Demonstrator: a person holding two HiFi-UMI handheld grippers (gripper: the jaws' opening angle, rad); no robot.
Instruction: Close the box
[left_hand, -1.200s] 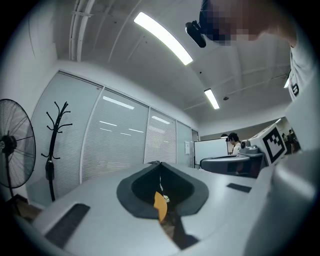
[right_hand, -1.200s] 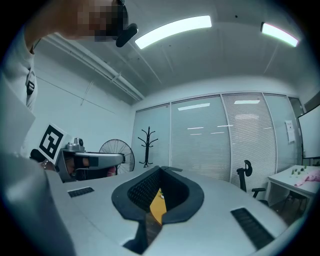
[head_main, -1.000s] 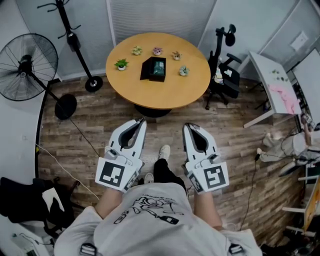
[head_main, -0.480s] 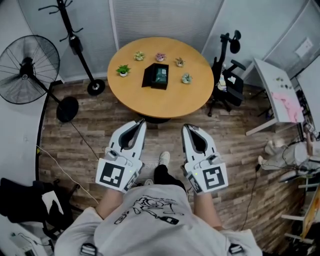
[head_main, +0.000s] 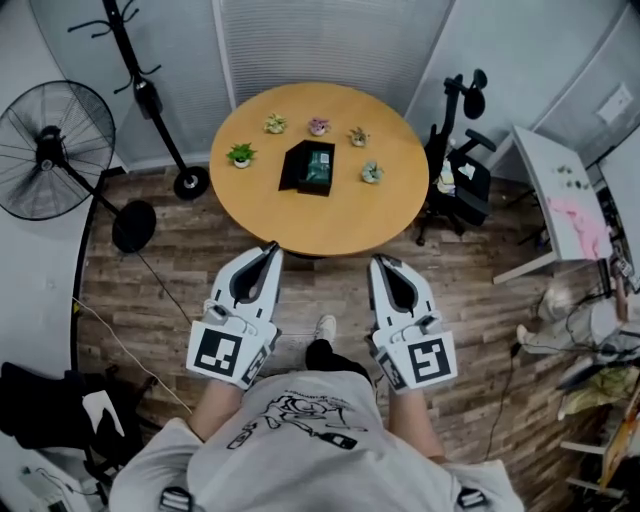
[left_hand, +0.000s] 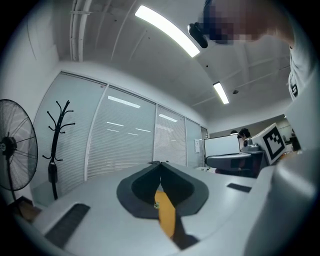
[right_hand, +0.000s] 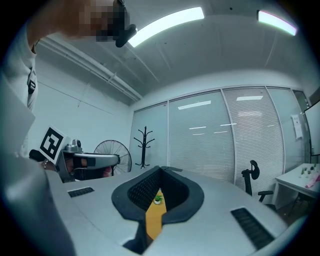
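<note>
Round table (head_main: 322, 218) holds the box (head_main: 309, 166), well beyond left tongs (head_main: 271, 248) and right tongs (head_main: 379, 261), both closed.

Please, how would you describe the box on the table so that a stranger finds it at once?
Find the round wooden table in front of the person. Near its middle, among five small potted plants, sits the box. It is the only dark, rectangular thing there, and green shows inside it.

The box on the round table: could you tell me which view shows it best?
The head view: the box lies in full sight from above. Both gripper views show only a tabletop sliver and a small plant.
</note>
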